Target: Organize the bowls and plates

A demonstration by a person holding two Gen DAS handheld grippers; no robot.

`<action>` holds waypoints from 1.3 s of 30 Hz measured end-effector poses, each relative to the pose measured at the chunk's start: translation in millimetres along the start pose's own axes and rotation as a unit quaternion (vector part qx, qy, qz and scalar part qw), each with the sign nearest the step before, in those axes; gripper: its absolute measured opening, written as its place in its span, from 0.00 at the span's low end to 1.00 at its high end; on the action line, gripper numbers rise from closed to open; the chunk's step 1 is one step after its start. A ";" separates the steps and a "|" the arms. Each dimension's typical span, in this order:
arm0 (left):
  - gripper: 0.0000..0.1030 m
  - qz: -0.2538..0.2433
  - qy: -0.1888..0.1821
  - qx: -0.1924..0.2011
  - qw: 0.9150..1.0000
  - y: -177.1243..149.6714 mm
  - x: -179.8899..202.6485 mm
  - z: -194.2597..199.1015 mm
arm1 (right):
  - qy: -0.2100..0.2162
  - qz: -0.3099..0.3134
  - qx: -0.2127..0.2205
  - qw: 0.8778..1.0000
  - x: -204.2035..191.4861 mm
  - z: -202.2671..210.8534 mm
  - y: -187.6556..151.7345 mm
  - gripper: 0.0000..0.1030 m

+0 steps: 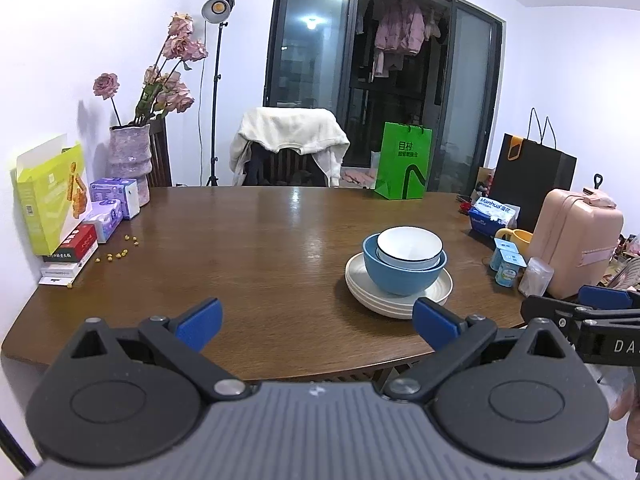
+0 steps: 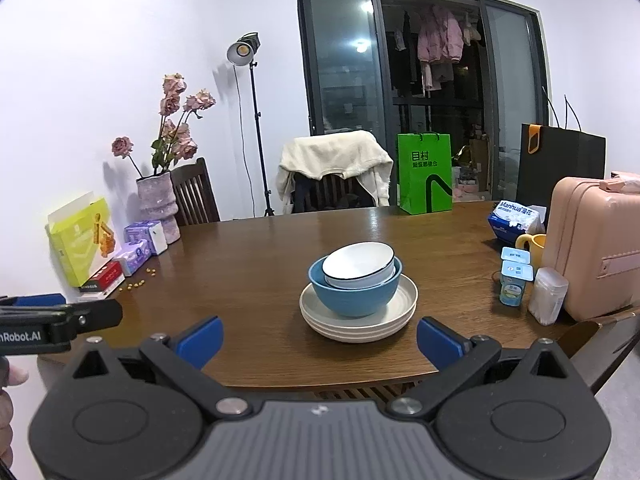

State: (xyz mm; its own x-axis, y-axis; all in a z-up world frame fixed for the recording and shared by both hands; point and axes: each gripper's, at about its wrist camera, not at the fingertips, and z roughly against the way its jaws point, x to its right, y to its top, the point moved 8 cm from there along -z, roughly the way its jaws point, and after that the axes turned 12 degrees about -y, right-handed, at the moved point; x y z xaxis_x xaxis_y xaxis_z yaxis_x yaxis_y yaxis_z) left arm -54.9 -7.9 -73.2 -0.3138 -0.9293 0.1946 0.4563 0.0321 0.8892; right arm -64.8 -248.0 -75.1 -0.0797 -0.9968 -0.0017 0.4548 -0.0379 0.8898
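Left gripper [image 1: 316, 322], blue-padded jaws spread wide and empty, held before the brown wooden table [image 1: 240, 248]. Centre-right on it, a stack of cream round plates [image 2: 360, 322] carries a blue bowl [image 2: 354, 294] with a tilted white dark-rimmed bowl [image 2: 358, 266] nested inside. Right gripper [image 2: 318, 334], likewise released, faces this stack.

On your desk [image 2: 248, 256]: far left, vase of dried roses [image 2: 158, 204], yellow box [image 2: 80, 240]. Far right, pink suitcase [image 2: 592, 248], yoghurt cups [image 2: 514, 280], yellow mug [image 2: 534, 246]. Green bag [image 2: 425, 172] at far edge.
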 end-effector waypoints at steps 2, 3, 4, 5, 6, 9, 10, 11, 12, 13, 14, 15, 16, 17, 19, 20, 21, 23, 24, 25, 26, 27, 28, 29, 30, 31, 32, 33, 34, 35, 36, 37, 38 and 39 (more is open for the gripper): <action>1.00 -0.001 0.001 0.002 1.000 0.6 0.2 2.2 | 0.000 0.000 0.001 1.000 -0.8 1.2 0.2 1.00; 1.00 -0.001 0.002 0.004 1.000 1.1 0.3 3.5 | 0.000 0.000 0.002 1.000 -1.0 2.2 0.7 1.00; 1.00 -0.002 0.001 0.005 1.000 1.3 0.5 4.6 | 0.001 0.000 0.003 1.000 -1.2 3.0 1.5 1.00; 1.00 -0.002 0.001 0.006 1.000 1.4 0.6 5.6 | 0.001 0.000 0.004 1.000 -1.5 3.7 2.2 1.00; 1.00 -0.002 0.002 0.007 1.000 1.2 0.2 6.4 | 0.002 0.000 0.005 1.000 -1.8 4.4 2.8 1.00; 1.00 0.001 0.002 0.009 1.000 1.0 -0.8 7.8 | 0.004 0.002 0.007 1.000 -2.7 5.9 3.2 1.00; 1.00 0.001 0.002 0.011 1.000 1.3 -1.1 8.4 | 0.004 0.003 0.007 1.000 -3.2 6.1 3.3 1.00; 1.00 0.000 0.003 0.011 1.000 1.8 -1.3 8.6 | 0.005 0.003 0.007 1.000 -3.9 6.4 3.6 1.00; 1.00 0.001 0.002 0.012 1.000 2.1 -1.1 8.7 | 0.005 0.003 0.008 1.000 -4.2 6.9 3.7 1.00; 1.00 0.000 0.002 0.012 1.000 1.6 -0.7 8.9 | 0.005 0.003 0.009 1.000 -4.4 7.3 4.1 1.00; 1.00 0.000 0.003 0.012 1.000 1.4 -0.8 8.9 | 0.006 0.003 0.009 1.000 -4.4 7.3 4.6 1.00; 1.00 0.000 0.002 0.011 1.000 1.4 -0.7 9.0 | 0.006 0.004 0.009 1.000 -4.7 7.4 4.9 1.00; 1.00 0.000 0.002 0.012 1.000 1.8 -0.4 9.2 | 0.006 0.005 0.010 1.000 -4.9 7.5 5.0 1.00; 1.00 0.000 0.002 0.012 1.000 1.9 -0.4 9.1 | 0.007 0.005 0.009 1.000 -4.8 7.1 5.0 1.00; 1.00 0.001 0.003 0.011 1.000 1.8 -0.6 9.1 | 0.008 0.006 0.010 1.000 -4.7 6.9 5.1 1.00; 1.00 0.001 0.003 0.011 1.000 1.8 -0.5 9.2 | 0.009 0.006 0.010 1.000 -5.0 7.4 4.7 1.00; 1.00 0.000 0.003 0.011 1.000 1.7 -0.4 9.2 | 0.010 0.007 0.010 1.000 -5.1 7.7 4.5 1.00; 1.00 0.000 0.003 0.011 1.000 1.7 -0.6 9.1 | 0.010 0.007 0.010 1.000 -5.9 8.6 4.6 1.00; 1.00 0.000 0.003 0.011 1.000 1.6 -0.7 9.1 | 0.010 0.007 0.010 1.000 -5.7 8.7 4.6 1.00; 1.00 0.000 0.003 0.011 1.000 1.5 -1.0 9.1 | 0.011 0.007 0.010 1.000 -5.7 8.8 4.9 1.00; 1.00 0.000 0.003 0.011 1.000 1.6 -0.7 9.1 | 0.011 0.007 0.010 1.000 -5.3 8.4 5.2 1.00; 1.00 0.000 0.004 0.011 1.000 1.5 -0.6 9.4 | 0.011 0.007 0.010 1.000 -5.2 8.3 5.2 1.00; 1.00 0.000 0.004 0.012 1.000 1.3 -0.4 9.8 | 0.012 0.007 0.010 1.000 -5.2 8.3 5.2 1.00; 1.00 0.000 0.004 0.011 1.000 1.6 -0.5 9.3 | 0.012 0.007 0.010 1.000 -5.0 7.9 5.5 1.00; 1.00 0.000 0.005 0.011 1.000 1.8 -0.7 9.2 | 0.013 0.007 0.010 1.000 -4.7 7.5 5.5 1.00; 1.00 -0.001 0.005 0.011 1.000 2.2 -0.7 9.1 | 0.014 0.007 0.009 1.000 -4.5 7.0 5.5 1.00; 1.00 -0.001 0.006 0.012 1.000 3.0 -0.5 9.1 | 0.014 0.007 0.009 1.000 -4.4 6.6 5.7 1.00; 1.00 -0.001 0.006 0.012 1.000 3.3 -0.5 9.0 | 0.014 0.007 0.010 1.000 -4.2 6.5 5.9 1.00; 1.00 -0.001 0.006 0.012 1.000 3.6 -0.3 9.1 | 0.014 0.008 0.010 1.000 -4.5 6.5 5.9 1.00; 1.00 -0.001 0.005 0.013 1.000 3.9 -0.1 8.9 | 0.014 0.008 0.010 1.000 -4.4 6.0 6.0 1.00; 1.00 -0.001 0.005 0.012 1.000 4.0 0.1 8.8 | 0.014 0.008 0.010 1.000 -4.3 5.8 5.9 1.00; 1.00 -0.002 0.005 0.012 1.000 3.9 0.0 8.8 | 0.014 0.008 0.009 1.000 -4.3 5.7 6.0 1.00; 1.00 -0.002 0.006 0.011 1.000 4.6 0.2 8.6 | 0.014 0.008 0.009 1.000 -4.4 5.6 6.2 1.00; 1.00 -0.002 0.006 0.011 1.000 4.8 0.2 8.5 | 0.014 0.008 0.009 1.000 -4.3 5.3 6.3 1.00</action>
State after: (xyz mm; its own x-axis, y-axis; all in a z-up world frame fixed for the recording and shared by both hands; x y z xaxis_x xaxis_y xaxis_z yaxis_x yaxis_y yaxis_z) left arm -59.9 -4.8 -65.4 -0.3047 -0.9340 0.1867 0.4361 0.0374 0.8991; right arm -66.3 -243.6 -67.0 -0.0474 -0.9989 0.0003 0.4394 -0.0206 0.8981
